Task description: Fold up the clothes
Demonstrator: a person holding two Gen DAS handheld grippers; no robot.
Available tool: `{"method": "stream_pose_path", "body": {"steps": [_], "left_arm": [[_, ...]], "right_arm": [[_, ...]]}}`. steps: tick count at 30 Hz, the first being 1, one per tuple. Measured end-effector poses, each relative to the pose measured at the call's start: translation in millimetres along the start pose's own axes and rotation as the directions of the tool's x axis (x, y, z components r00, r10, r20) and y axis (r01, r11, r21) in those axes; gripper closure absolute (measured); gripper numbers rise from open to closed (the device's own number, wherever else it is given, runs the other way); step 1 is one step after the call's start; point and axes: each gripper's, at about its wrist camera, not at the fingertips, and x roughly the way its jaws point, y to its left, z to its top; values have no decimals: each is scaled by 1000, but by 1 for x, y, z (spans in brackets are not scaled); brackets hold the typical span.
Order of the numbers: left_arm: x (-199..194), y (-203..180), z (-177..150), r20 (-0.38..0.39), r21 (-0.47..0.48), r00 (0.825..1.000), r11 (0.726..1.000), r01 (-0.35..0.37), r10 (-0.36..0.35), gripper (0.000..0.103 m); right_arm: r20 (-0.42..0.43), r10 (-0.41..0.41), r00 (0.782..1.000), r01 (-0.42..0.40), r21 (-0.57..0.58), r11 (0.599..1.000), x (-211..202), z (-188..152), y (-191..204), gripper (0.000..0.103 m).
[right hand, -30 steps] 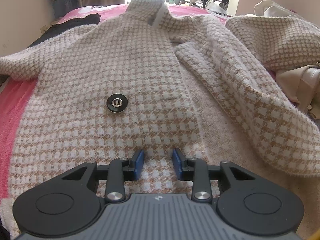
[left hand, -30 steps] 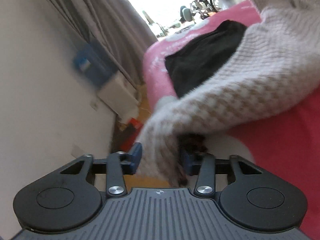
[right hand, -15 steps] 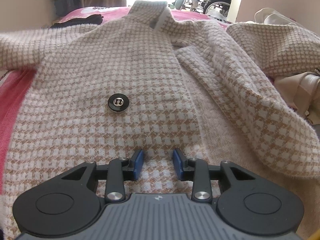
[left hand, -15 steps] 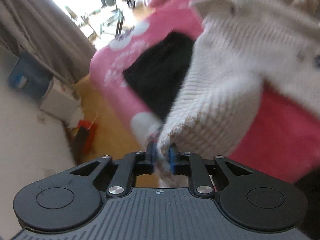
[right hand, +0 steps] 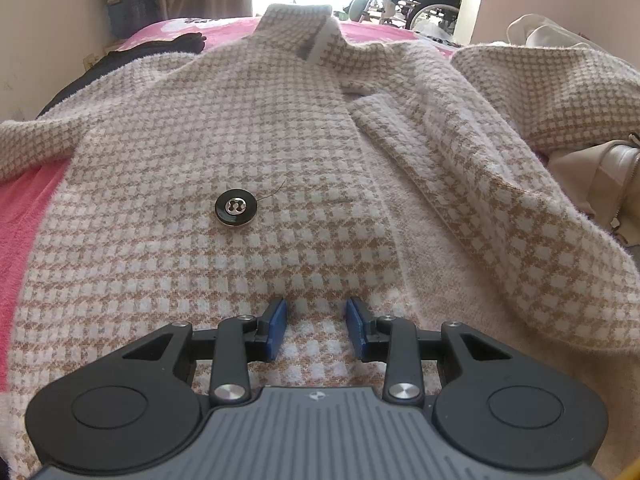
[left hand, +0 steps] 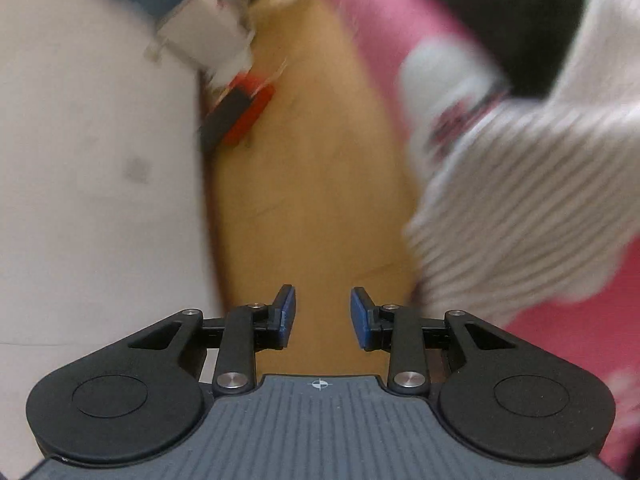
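A beige and white houndstooth coat [right hand: 240,120] lies spread on a pink blanket [right hand: 24,216], with a black button [right hand: 235,208] on its front and the collar [right hand: 304,28] at the far end. My right gripper [right hand: 316,328] is at the near hem, shut on a fold of the fuzzy fabric. In the left wrist view the coat's sleeve [left hand: 520,208] hangs blurred over the bed's edge on the right. My left gripper [left hand: 323,316] is clear of it above the floor; its jaws are opening with nothing between them.
A black garment [right hand: 152,46] lies on the blanket beyond the left sleeve. A beige bag [right hand: 600,180] sits at the right. Beside the bed are a yellowish floor [left hand: 312,160], a red and black object [left hand: 240,116], a white box [left hand: 200,36] and a pale wall [left hand: 92,160].
The left gripper let go of the sleeve, its jaws parted, and it swung left and down toward the floor. The sleeve dropped back. The right gripper kept still.
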Motion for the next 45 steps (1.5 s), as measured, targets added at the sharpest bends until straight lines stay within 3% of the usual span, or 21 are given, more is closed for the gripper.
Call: {"method": "stream_pose_path", "body": {"steps": [3, 6, 7, 9, 10, 11, 12, 13, 14, 15, 17, 20, 22, 28, 30, 32, 35, 39, 42, 44, 45], "left_arm": [[-32, -25, 5, 144, -35, 985, 994, 102, -96, 68], [-26, -36, -6, 170, -123, 974, 978, 169, -147, 67], [-18, -36, -12, 165, -175, 973, 966, 192, -163, 67], [5, -24, -31, 137, -370, 968, 896, 246, -209, 67], [17, -16, -46, 131, -490, 960, 826, 278, -245, 67], [29, -8, -71, 135, -631, 946, 711, 311, -294, 67], [42, -2, -90, 162, -742, 925, 576, 343, -343, 67], [56, 5, -109, 198, -829, 901, 425, 364, -386, 67], [69, 5, -129, 260, -879, 865, 266, 397, -430, 67], [77, 3, -142, 312, -898, 840, 151, 414, -444, 67], [90, -6, -159, 400, -897, 797, -14, 442, -453, 66], [100, -20, -167, 456, -888, 781, -161, 431, -426, 62], [103, -28, -171, 472, -882, 789, -218, 418, -394, 59], [127, -22, -163, 496, -855, 803, -347, 386, -329, 59], [128, -20, -156, 488, -853, 823, -362, 377, -291, 66], [109, -20, -154, 446, -878, 862, -305, 369, -243, 84], [66, -15, -147, 413, -907, 896, -163, 388, -161, 88], [-8, -16, -166, 429, -903, 900, -32, 428, -82, 89], [-27, -31, -185, 344, -937, 932, 18, 348, -112, 88], [-11, -45, -190, 248, -963, 954, 61, 261, -170, 88], [1, -52, -192, 221, -969, 954, 70, 239, -200, 86]], "right_arm": [[-3, -2, 1000, 2, 1, 1000, 0, 0, 1, 67], [-6, -6, 1000, 6, 3, 1000, 1, 1, 2, 67], [-5, -6, 1000, 6, 4, 1000, 1, 1, 1, 67], [-5, -6, 1000, 6, 8, 1000, 1, 1, 1, 67], [-5, -7, 1000, 7, 9, 1000, 1, 1, 1, 67], [-5, -10, 1000, 10, 9, 1000, 1, 1, 2, 67], [-5, -12, 1000, 12, 9, 1000, 1, 1, 2, 67], [-7, -14, 1000, 14, 8, 1000, 1, 1, 3, 67], [-9, -16, 1000, 16, 6, 1000, 1, 2, 3, 67], [-11, -18, 1000, 18, 5, 1000, 1, 3, 4, 67], [-15, -21, 1000, 21, 4, 1000, 1, 3, 4, 67], [-17, -28, 999, 28, 7, 1000, 1, 4, 5, 67], [-18, -33, 999, 34, 8, 999, 1, 4, 6, 67], [-18, -36, 999, 36, 10, 999, 1, 5, 6, 66], [-17, -37, 999, 38, 14, 999, 1, 5, 6, 66], [-17, -39, 999, 39, 16, 999, 0, 5, 6, 66], [-15, -37, 999, 37, 17, 999, -1, 5, 6, 66], [-6, -28, 1000, 28, 23, 999, -1, 4, 4, 66], [0, -24, 1000, 24, 31, 999, -1, 3, 3, 65], [4, -21, 1000, 21, 35, 999, -1, 2, 2, 64], [5, -20, 1000, 20, 35, 999, -1, 3, 1, 64]]}}
